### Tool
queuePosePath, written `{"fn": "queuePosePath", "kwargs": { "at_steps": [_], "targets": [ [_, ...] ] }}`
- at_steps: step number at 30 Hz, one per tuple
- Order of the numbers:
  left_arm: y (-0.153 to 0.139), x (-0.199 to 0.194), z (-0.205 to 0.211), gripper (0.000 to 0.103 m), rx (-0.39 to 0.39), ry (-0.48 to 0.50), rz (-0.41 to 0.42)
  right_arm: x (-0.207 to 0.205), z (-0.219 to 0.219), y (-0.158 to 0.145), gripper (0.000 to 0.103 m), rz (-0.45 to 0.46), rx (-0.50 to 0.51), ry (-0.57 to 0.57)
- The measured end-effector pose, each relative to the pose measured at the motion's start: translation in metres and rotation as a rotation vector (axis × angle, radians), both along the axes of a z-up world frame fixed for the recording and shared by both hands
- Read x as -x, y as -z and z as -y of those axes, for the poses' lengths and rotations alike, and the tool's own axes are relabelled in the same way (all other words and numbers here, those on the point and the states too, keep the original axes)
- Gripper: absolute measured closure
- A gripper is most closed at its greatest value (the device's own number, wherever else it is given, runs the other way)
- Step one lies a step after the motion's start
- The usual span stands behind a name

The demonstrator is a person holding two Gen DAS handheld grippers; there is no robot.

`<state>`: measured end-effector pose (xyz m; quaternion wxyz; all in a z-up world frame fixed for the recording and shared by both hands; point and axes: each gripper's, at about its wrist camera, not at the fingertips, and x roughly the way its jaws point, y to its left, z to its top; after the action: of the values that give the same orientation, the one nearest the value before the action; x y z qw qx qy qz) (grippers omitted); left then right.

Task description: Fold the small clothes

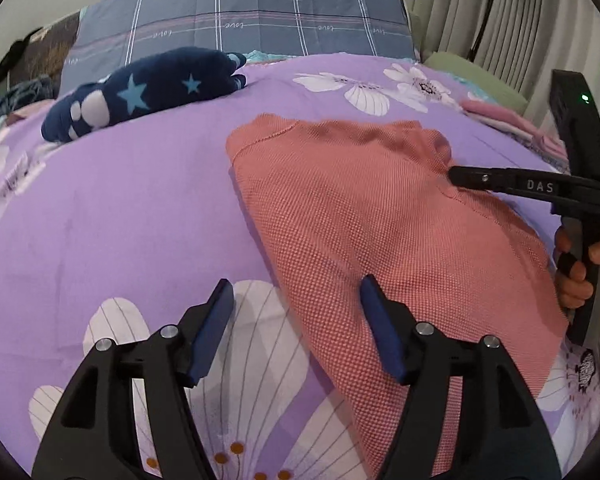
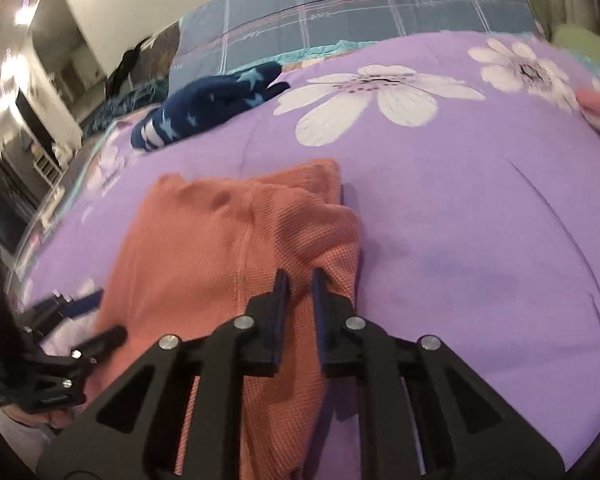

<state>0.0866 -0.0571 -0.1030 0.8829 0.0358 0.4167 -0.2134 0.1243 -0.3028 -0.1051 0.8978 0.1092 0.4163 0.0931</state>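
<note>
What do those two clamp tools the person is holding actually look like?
Both are black plastic. The left gripper has angular black arms with silver screws and dark blue pads on its fingers. The right gripper is built alike; its side carries white letters "DAS" and a small green light. A bare hand holds its handle.

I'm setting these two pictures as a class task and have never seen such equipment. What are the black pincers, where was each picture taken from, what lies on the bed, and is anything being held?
There is no robot here: a person holds a hand-operated two-finger gripper in each hand, each carrying a wide-angle camera looking along its fingers. One picture comes from the left gripper, whose jaws stand wide open above the edge of a salmon-pink knitted garment. The other comes from the right gripper, jaws nearly closed with a fold of that garment between them. The garment lies on a purple flowered bedspread. Farther back lies a navy star-patterned item.
</note>
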Motion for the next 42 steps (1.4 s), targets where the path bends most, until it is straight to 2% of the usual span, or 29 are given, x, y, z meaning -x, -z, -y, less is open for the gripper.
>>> {"fn": "queuePosePath", "kwargs": {
  "at_steps": [1, 2, 3, 4, 6, 11, 13, 15, 19, 21, 24, 27, 31, 34, 39, 42],
  "targets": [
    [0.0, 0.0, 0.0, 0.035, 0.005, -0.002, -0.002, 0.004, 0.003, -0.006, 0.091, 0.013, 0.054, 0.048],
    [0.0, 0.001, -0.001, 0.035, 0.011, -0.003, -0.005, 0.006, 0.006, -0.009, 0.078, 0.016, 0.065, 0.077],
    [0.0, 0.001, -0.001, 0.035, 0.014, -0.003, -0.006, 0.008, 0.01, -0.011, 0.069, 0.019, 0.033, 0.078],
    [0.0, 0.001, 0.0, 0.035, 0.014, -0.002, -0.005, 0.01, 0.018, -0.014, 0.068, 0.011, -0.044, 0.057],
    [0.0, 0.001, 0.001, 0.035, 0.012, -0.001, -0.002, 0.013, 0.028, -0.016, 0.063, -0.017, -0.115, 0.026],
    [0.001, -0.003, -0.004, 0.035, 0.045, 0.004, -0.025, 0.033, 0.026, -0.012, 0.057, -0.061, -0.138, -0.081],
    [0.002, -0.006, -0.005, 0.034, 0.062, 0.007, -0.041, 0.033, 0.018, -0.004, 0.048, -0.117, -0.122, -0.124],
    [0.003, -0.009, -0.004, 0.032, 0.064, 0.013, -0.05, 0.03, 0.015, 0.004, 0.046, -0.138, -0.095, -0.135],
    [0.002, -0.007, -0.004, 0.032, 0.058, 0.017, -0.049, 0.019, 0.026, 0.004, 0.045, -0.159, -0.222, -0.09],
    [0.001, -0.004, -0.005, 0.032, 0.062, 0.02, -0.048, 0.022, 0.026, -0.001, 0.045, -0.155, -0.215, -0.095],
    [0.0, -0.002, -0.009, 0.033, 0.08, 0.025, -0.056, 0.038, 0.025, -0.006, 0.045, -0.151, -0.175, -0.117],
    [-0.003, 0.003, -0.008, 0.035, 0.106, 0.051, -0.068, 0.058, 0.03, -0.005, 0.044, -0.17, -0.206, -0.133],
    [-0.005, 0.008, -0.002, 0.036, 0.12, 0.098, -0.08, 0.068, 0.028, -0.003, 0.038, -0.199, -0.243, -0.168],
    [-0.002, 0.005, 0.0, 0.036, 0.145, 0.118, -0.105, 0.062, 0.023, 0.001, 0.036, -0.207, -0.233, -0.189],
    [0.001, -0.001, 0.006, 0.036, 0.15, 0.132, -0.114, 0.039, 0.019, 0.008, 0.035, -0.205, -0.298, -0.203],
    [0.002, -0.008, 0.007, 0.036, 0.159, 0.141, -0.124, 0.025, 0.011, 0.009, 0.035, -0.192, -0.286, -0.223]
  ]
}}
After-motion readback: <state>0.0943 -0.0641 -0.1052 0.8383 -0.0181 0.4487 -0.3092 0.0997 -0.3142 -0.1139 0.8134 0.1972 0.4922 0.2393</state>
